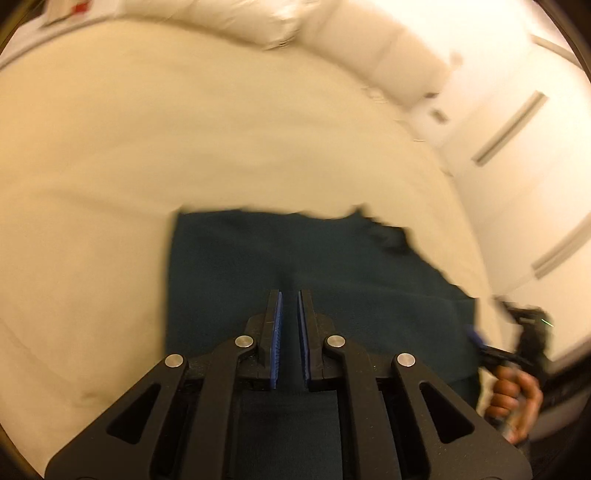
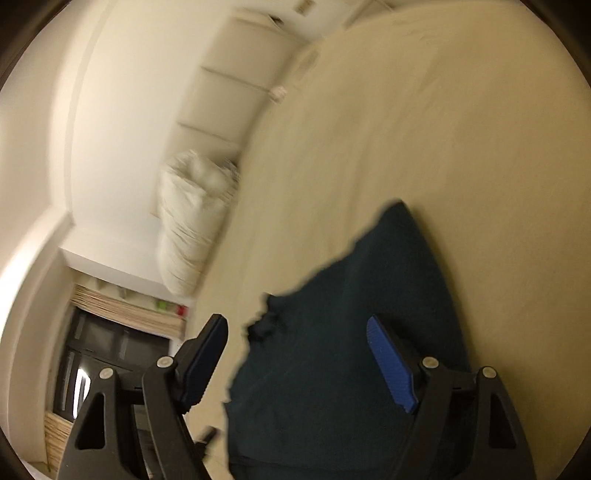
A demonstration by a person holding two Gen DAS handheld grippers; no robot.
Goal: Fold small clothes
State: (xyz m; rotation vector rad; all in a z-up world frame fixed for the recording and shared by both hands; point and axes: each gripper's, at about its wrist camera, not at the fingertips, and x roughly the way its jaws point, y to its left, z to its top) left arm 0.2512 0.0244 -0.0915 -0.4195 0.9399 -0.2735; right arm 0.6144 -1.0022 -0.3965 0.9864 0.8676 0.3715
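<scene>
The dark teal knitted garment [image 1: 314,266] lies flat on the cream-sheeted bed [image 1: 110,155], and I take it as my landmark. In my left wrist view its left edge runs straight and its far edge is ragged, with a small bunched bit of fabric at the far right corner.

My left gripper [image 1: 290,299] hovers over the middle of the garment, pointing down toward it. Its blue-padded jaws are drawn nearly together with only a thin slit between them, and I see no cloth caught in that slit.

My right gripper [image 2: 295,332] sits at the garment's right edge, its jaws spread wide with nothing pressed between them; the blue pad [image 2: 391,365] of one finger lies over the fabric, the other finger is off the cloth over the bed. From the left wrist view my right hand [image 1: 517,398] shows just beside the garment's right edge, wrapped round the gripper handle.

Beyond the garment, at the far side of the bed, white rumpled pillows [image 1: 251,22] rest against the white wall [image 1: 517,129]. Both views are blurred.
</scene>
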